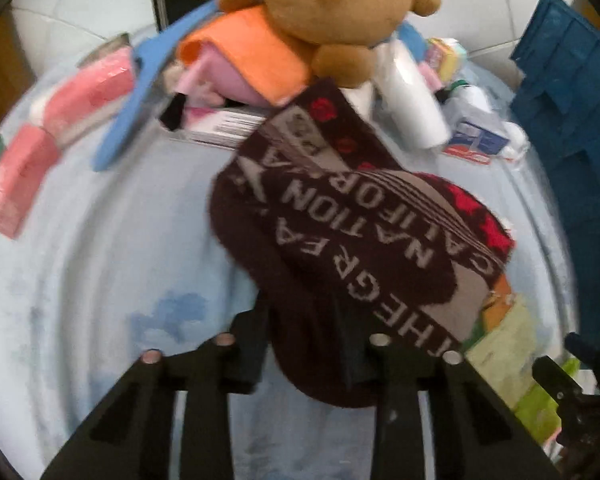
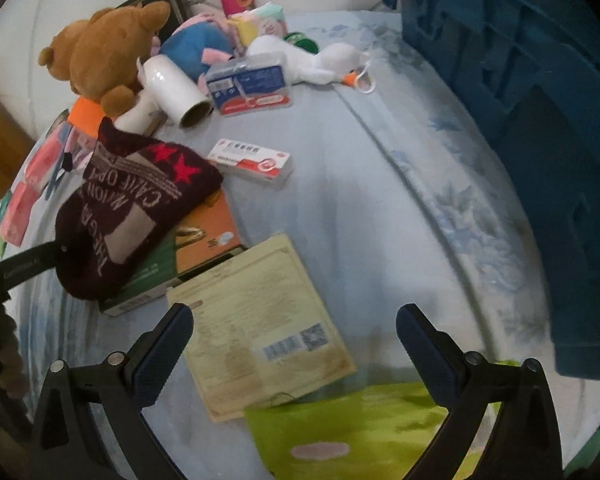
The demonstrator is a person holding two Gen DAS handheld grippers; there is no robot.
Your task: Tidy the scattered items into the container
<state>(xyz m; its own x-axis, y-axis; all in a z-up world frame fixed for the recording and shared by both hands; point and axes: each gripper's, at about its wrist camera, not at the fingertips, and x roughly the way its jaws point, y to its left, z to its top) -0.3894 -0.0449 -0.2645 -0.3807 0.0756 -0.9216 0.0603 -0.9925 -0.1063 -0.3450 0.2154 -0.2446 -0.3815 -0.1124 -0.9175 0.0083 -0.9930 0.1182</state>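
1. My left claw (image 1: 304,344) is closing on the near end of the dark maroon knitted hat (image 1: 332,232); the cloth is bunching between the two fingers, so the claw is nearly shut with the hat pinched in it.
2. The hat is stretching away from the left claw across the pale blue bed sheet (image 1: 100,260), its far end reaching toward the brown teddy bear (image 1: 340,12) and the orange cloth (image 1: 256,56).
3. In the right wrist view the same hat (image 2: 128,216) is draping over an orange and green box (image 2: 204,232), well to the left of my right claw (image 2: 294,344).
4. My right claw is standing wide open and holding nothing.
5. A cream flat packet (image 2: 260,328) is lying on the sheet between the right claw's fingers, nearer the left one, though the pads are not touching it.
6. A lime-green packet (image 2: 352,432) is lying just below it, under the claw.
7. The blue crate (image 2: 520,120) is standing on the right, beyond the right finger.
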